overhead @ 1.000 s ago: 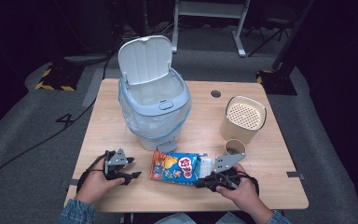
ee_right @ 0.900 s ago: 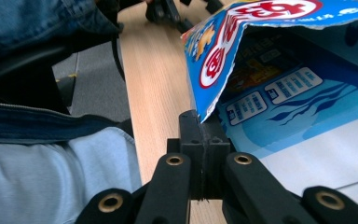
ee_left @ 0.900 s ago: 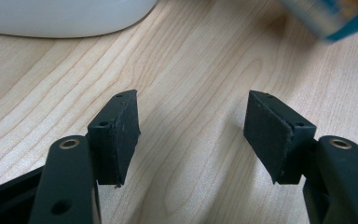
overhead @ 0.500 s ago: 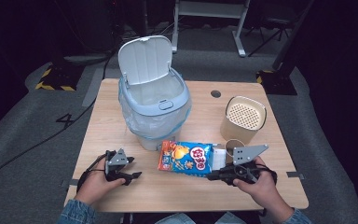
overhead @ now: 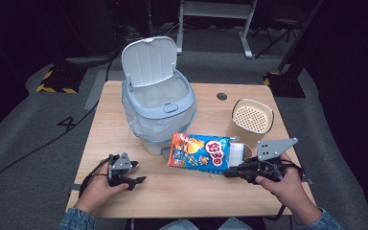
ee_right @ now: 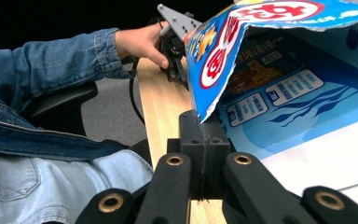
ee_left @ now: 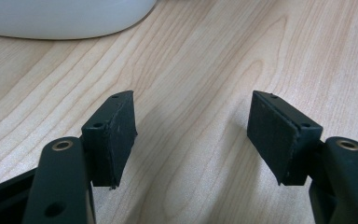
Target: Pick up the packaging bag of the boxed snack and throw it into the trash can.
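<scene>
High view, bag to bin: I have the snack bag pinched by its pale end in my right hand-held gripper; from those jaws the bag runs out toward my left, its long axis lying across the tabletop, its far end just in front of the lidded bin. The bin stands beyond and left of that gripper, lid tipped back and mouth open, so I judge the carry goes up and forward-left over the rim.
High view, nearer hand: the right one, since it holds the bag; my left hand-held gripper rests low on the tabletop, well apart from the bag's near end, with the bin beyond it.
High view, bystander: a cream perforated container stands just past the right gripper, close behind the bag's pale end.
Left gripper view, jaws: spread wide with bare wood between the pads, touching nothing I can see; the bin's pale base lies ahead and off to one side.
Right gripper view, jaws: pressed together on the bag's edge, which rises from the closed tips and folds over above them, printed face one way, blue back panel the other.
Right gripper view, other hand: the left gripper sits farther along the tabletop's edge, behind the bag's lifted fold.
</scene>
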